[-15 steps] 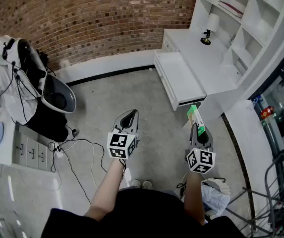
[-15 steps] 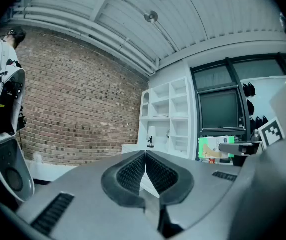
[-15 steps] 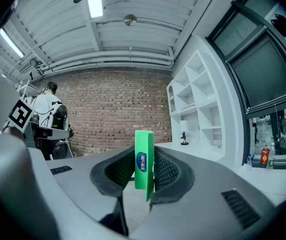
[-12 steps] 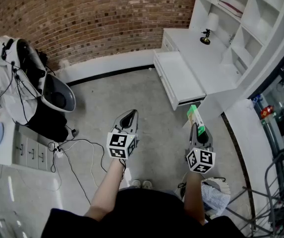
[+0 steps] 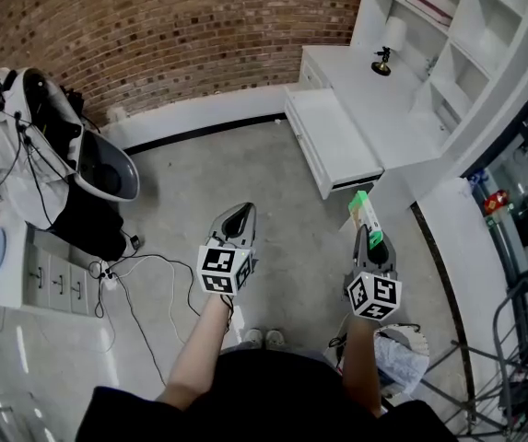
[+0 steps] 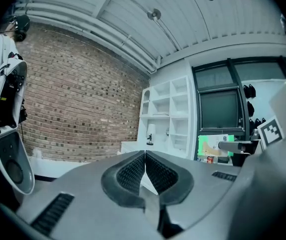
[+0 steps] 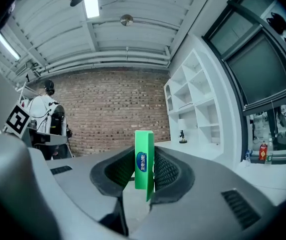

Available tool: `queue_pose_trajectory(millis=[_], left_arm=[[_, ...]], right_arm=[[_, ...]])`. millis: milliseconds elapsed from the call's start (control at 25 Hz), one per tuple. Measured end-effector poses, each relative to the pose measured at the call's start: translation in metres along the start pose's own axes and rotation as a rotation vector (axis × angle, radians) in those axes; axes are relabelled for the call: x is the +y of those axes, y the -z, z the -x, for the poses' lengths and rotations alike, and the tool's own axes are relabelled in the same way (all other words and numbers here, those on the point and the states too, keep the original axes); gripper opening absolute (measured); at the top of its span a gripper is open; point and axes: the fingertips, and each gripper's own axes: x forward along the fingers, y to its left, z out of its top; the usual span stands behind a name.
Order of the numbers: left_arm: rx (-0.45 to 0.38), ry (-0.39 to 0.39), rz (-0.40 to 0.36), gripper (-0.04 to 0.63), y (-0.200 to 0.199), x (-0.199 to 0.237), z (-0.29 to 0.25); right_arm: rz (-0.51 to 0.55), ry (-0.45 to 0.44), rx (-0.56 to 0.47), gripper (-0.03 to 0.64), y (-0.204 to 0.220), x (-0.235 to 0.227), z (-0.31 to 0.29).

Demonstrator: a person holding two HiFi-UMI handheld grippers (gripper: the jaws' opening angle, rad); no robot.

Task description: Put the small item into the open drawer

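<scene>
My right gripper (image 5: 369,231) (image 7: 144,168) is shut on a small flat green box (image 5: 364,212) (image 7: 143,164), which stands on edge between the pads and sticks out past the tips. The open white drawer (image 5: 332,144) juts from the white desk (image 5: 383,104) ahead and slightly left of that box, well apart from it. My left gripper (image 5: 240,219) (image 6: 145,170) hangs over the floor to the left, shut with nothing in it. In the left gripper view the green box (image 6: 214,145) shows at the right.
A small lamp (image 5: 391,38) and a dark figurine (image 5: 381,63) stand on the desk under white shelves (image 5: 466,35). A brick wall (image 5: 171,35) runs along the back. A chair with white clothing (image 5: 33,145), cables (image 5: 144,284) and a grey drawer unit (image 5: 24,265) stand at left.
The view has shifted slightly, so the desk and drawer sit a little higher in the head view. Both grippers keep their places and the green box stays held.
</scene>
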Motion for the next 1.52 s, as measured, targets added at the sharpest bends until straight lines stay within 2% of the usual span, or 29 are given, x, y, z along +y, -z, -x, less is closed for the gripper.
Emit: queue_pose_trajectory(millis=[280,720,1000,1280,1520], left_arm=[[0.024,0.015,0.002,0.023,0.009,0.01,-0.004],[0.015,0.075,-0.001,0.023,0.012,0.021,-0.017],[0.017,0.082,0.004,0.023,0.013,0.033,-0.035],[0.019,0.08,0.011,0.023,0.012,0.046,-0.093],[0.028,0.075,-0.01,0.023,0.014,0.063,-0.182]], right_arm=[[-0.031,0.014,-0.015,0.087,0.001,0.005,-0.003],[-0.046,0.068,-0.043,0.087,0.006,0.009,0.001],[-0.051,0.094,-0.045,0.087,0.007,0.001,-0.019],[-0.054,0.113,-0.057,0.087,0.006,-0.025,-0.065],[-0.074,0.149,-0.065,0.087,0.011,-0.071,-0.145]])
